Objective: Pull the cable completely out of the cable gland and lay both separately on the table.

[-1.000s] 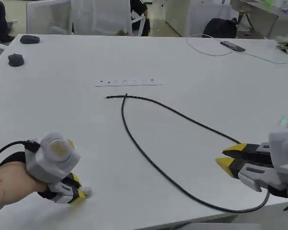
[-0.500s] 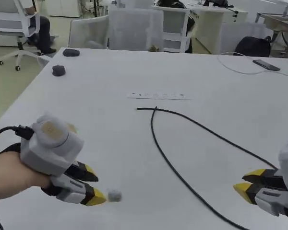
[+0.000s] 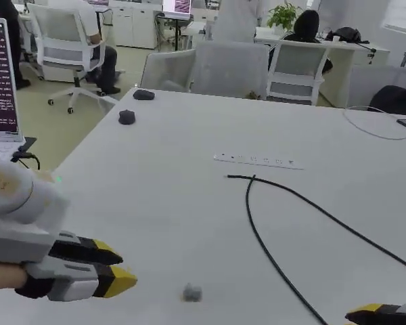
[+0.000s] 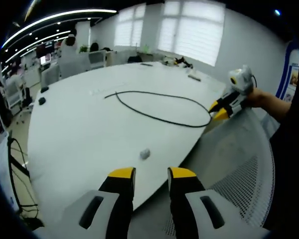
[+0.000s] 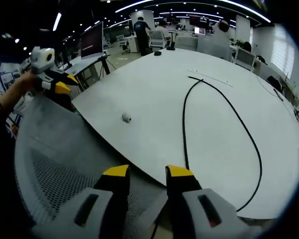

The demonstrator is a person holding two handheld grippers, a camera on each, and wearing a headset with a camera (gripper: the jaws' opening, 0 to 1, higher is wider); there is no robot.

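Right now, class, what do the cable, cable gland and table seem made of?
Cable: matte black jacket, likely rubber or PVC; it lies in soft curves.
Cable gland: small grey piece, probably plastic; too small to confirm.
Table: smooth white top, perhaps laminate.

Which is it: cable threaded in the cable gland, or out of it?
Out. The cable gland lies alone on the table, apart from the cable, with bare tabletop between them.

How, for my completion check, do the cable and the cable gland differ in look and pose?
The cable is black; the cable gland is grey. The cable is long and thin; the cable gland is small and stubby. The cable curves across the table; the cable gland sits near its front edge. Both rest on it, apart.
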